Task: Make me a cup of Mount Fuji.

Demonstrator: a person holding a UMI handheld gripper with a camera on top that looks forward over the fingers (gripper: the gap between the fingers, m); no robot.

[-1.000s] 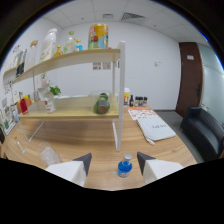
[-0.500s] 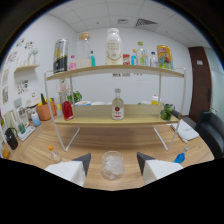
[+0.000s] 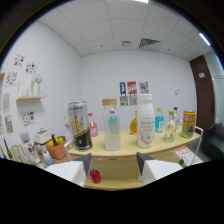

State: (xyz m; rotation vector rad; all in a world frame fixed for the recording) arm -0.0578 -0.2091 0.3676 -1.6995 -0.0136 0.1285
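We find the drinks lined up on the upper shelf (image 3: pixel 150 146) just beyond our gripper (image 3: pixel 113 167), and which of them the Mount Fuji cup calls for we cannot tell. Nearest, almost straight ahead, stands a clear bottle (image 3: pixel 111 125) with a tan cap and pale liquid; just to its right is a tall white bottle (image 3: pixel 145 122), and to its left a dark can (image 3: pixel 80 127) with yellow markings. Behind the can a pink bottle (image 3: pixel 92 125) peeks out. Farther right along the shelf we see an amber bottle (image 3: pixel 135 123), a blue bottle (image 3: pixel 159 120), a clear bottle with a green label (image 3: pixel 171 127) and, at the far right end, a yellow can (image 3: pixel 188 124). Our jaws stand open with nothing between them, held below the shelf edge; a small red object (image 3: pixel 95 175) shows in the gap, on a lower level. To the left, an orange pot (image 3: pixel 57 148) holds some items, and posters (image 3: pixel 132 89) hang on the far white wall.
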